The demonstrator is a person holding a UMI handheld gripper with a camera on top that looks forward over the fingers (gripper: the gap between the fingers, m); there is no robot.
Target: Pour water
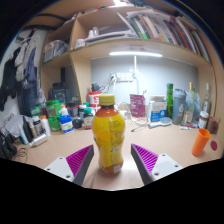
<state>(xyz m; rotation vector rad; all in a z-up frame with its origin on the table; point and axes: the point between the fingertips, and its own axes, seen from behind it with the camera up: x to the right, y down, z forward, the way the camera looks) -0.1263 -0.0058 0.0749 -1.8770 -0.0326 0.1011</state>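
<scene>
While the tongs (pixel 110 160) are reaching forward low over the bench (pixel 170 140), their two fingers are standing apart, each showing a purple pad (pixel 75 158) on its inner face. Between them a bottle (pixel 108 133) of orange drink is standing upright on the bench, wearing a red cap (pixel 107 100) and a yellow label; whether the pads are actually pressing on its sides or merely flanking it cannot be told, since its base is sitting on the wood on its own. Just beyond the right finger, off toward the bench's far side, an orange cup (pixel 202 141) is tilting against the clutter. Farther back, a row of bottles, jars and boxes is crowding along the wall, among them a red canister (pixel 137 105) and a tall green bottle (pixel 169 101). Above all this, a strip light (pixel 135 54) is glowing beneath a wooden shelf (pixel 130 38) that is carrying leaning books.
</scene>
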